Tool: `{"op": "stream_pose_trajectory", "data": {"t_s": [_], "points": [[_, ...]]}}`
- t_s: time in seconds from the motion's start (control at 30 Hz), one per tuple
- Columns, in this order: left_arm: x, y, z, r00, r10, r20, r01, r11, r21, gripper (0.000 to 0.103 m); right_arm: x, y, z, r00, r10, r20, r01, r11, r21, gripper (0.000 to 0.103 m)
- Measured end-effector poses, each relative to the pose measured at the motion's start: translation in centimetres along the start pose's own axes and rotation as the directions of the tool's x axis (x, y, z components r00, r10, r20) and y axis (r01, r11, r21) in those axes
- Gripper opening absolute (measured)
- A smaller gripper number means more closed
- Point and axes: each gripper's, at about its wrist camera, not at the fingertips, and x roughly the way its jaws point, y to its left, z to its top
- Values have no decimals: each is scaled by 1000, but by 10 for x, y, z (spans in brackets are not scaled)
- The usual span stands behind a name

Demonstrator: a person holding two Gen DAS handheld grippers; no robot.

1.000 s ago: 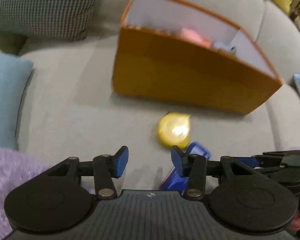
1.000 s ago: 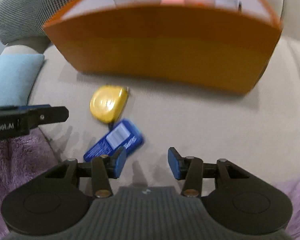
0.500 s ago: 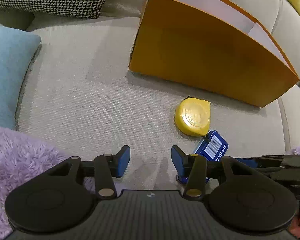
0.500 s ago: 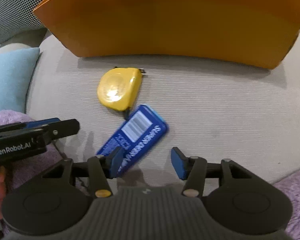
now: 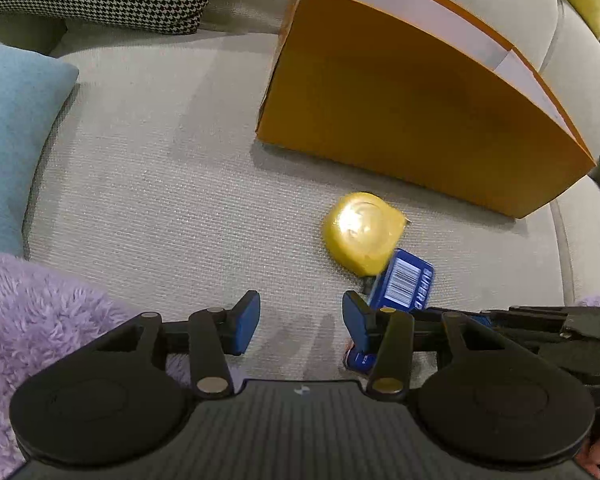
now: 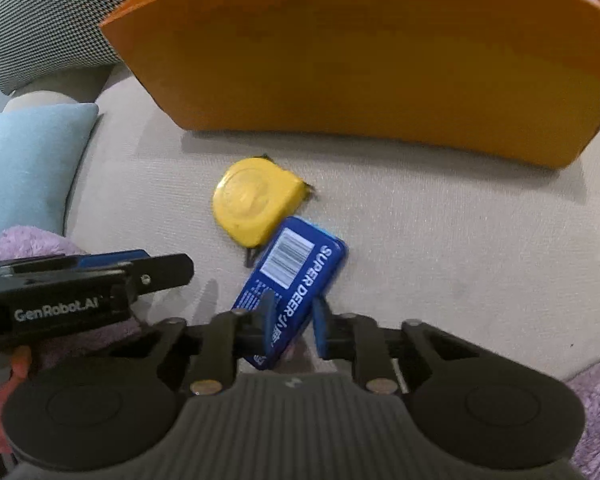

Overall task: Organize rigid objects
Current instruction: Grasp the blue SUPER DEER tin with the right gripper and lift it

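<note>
1. The right gripper (image 6: 290,326) has just been closing; its fingers clamp the blue tin (image 6: 296,280), which lies touching the yellow tape measure (image 6: 254,202) in front of the orange box (image 6: 360,64).
2. Next, probably: lift it into the box.
3. The left gripper (image 5: 300,324) hangs nearby, fingers apart, empty.
4. Grey sofa seat (image 5: 160,184); cushions around.

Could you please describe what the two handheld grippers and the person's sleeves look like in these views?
Both the left gripper and the right gripper are matte black, with ribbed bodies, round hubs, brass-coloured pivot pins and blue pads on the fingers. Seen side-on, the left one carries white "GenRobot.AI" lettering. The sleeves are fluffy lilac fleece. No cables show.
</note>
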Motion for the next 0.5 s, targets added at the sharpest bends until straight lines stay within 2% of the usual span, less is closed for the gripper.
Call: {"op": "stream_pose_trajectory", "data": {"t_s": [0.03,0.13,0.2,0.27,0.3,0.33,0.37,0.43,0.5], "points": [[0,1,0,1000,-1,-2,1,1000,1,56,-2,0,0,1000,-3,9,3,1000,-1,0],[1,0,0,1000,-14,-20,14,1000,11,56,-9,-2,0,999,19,26,-19,1000,-2,0],[4,-3,1,999,-15,-42,16,999,32,52,-8,-4,1,999,32,10,-32,999,9,0],[6,-6,-1,997,-41,-65,44,997,58,49,-7,-11,-2,998,52,-17,-52,998,39,7],[6,-7,-1,996,-57,-71,62,996,66,48,-4,-13,-3,998,60,-21,-59,997,50,13],[7,-9,-2,994,-71,-81,77,994,74,46,-3,-14,-4,997,71,-24,-69,995,66,24],[8,-10,-3,993,-71,-91,78,994,81,45,-3,-17,-5,997,80,-24,-77,994,80,29],[12,-14,-3,993,-43,-111,54,993,106,43,2,-21,-5,995,92,-28,-88,990,109,31],[17,-18,-4,990,-43,-135,60,991,122,38,5,-25,-5,992,124,-21,-119,983,143,31]]}}
